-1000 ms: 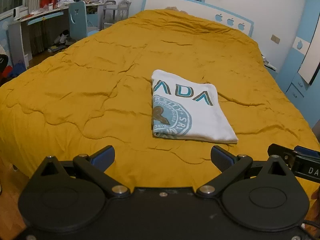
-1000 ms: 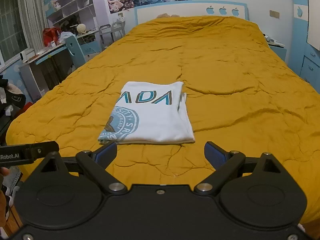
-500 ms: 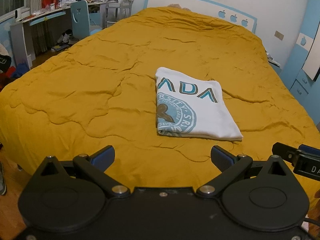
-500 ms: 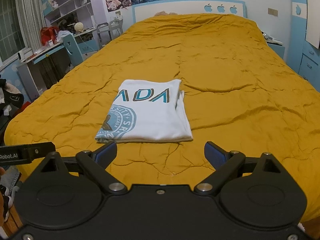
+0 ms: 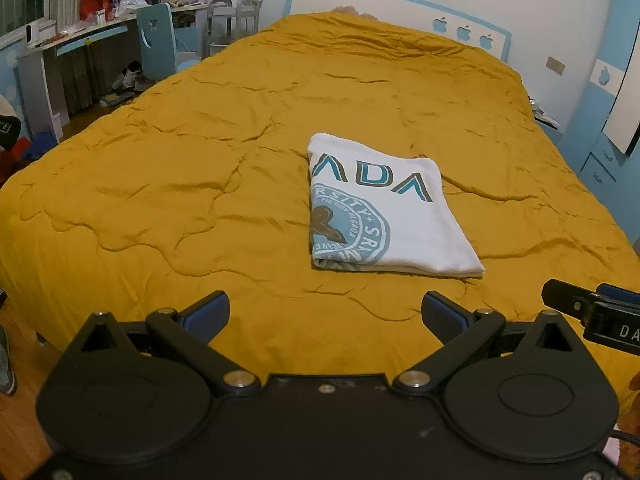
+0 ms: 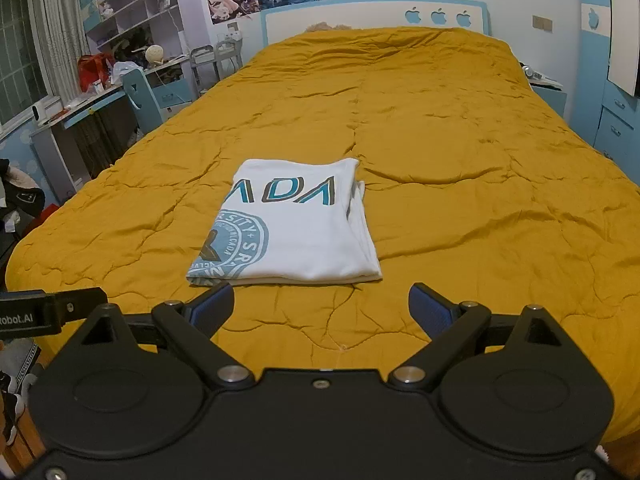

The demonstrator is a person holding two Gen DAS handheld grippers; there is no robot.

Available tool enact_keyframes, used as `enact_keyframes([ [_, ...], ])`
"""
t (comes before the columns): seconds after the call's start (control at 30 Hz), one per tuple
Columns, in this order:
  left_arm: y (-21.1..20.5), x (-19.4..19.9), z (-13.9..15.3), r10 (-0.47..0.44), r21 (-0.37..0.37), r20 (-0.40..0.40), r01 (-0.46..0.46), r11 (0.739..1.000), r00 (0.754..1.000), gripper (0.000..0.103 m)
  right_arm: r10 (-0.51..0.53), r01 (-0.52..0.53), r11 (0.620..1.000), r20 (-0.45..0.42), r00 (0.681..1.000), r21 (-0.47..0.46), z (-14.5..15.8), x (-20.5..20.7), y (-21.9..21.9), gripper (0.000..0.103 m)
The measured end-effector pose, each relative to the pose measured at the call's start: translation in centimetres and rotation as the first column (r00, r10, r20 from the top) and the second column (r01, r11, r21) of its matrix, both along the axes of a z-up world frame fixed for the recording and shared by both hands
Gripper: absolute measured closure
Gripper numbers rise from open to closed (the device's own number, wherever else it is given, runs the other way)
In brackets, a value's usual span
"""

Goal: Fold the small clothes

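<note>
At the far left, beyond the left edge of the bed, a cluttered desk [image 6: 76,112] with a blue chair [image 6: 140,96] stands against the wall. The left gripper [image 5: 325,312] hangs over the bed's near edge, its blue-padded fingers [image 5: 206,312] spread wide apart and grasping nothing. Ahead of it the white T-shirt [image 5: 384,208] lies folded into a compact rectangle on the mustard-yellow quilt [image 5: 160,184], roughly midway between the left and right edges and closer to the near edge than to the headboard [image 6: 372,14]; its teal lettering and round emblem face up, and the emblem is wrapped around the folded left side. The right gripper [image 6: 322,306] also sits at the near edge, released and empty, with its left pad [image 6: 210,306] just short of the shirt's near hem and not touching it. To the right of the bed stand blue drawers [image 6: 616,124] and a nightstand [image 6: 546,90] by the far right corner.
</note>
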State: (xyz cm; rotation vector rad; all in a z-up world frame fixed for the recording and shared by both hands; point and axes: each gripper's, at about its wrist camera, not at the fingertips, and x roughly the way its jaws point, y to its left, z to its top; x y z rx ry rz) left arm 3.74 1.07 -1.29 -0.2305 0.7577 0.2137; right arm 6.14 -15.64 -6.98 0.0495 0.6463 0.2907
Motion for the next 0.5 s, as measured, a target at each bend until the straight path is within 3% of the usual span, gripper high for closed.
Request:
enact_keyframes([
  [0.5, -0.31, -0.06, 0.06, 0.004, 0.053, 0.003, -0.004, 0.999, 1.000, 0.000, 0.002, -0.002, 1.000, -0.003, 1.000, -0.004, -0.22, 0.03, 0.14, 0.008],
])
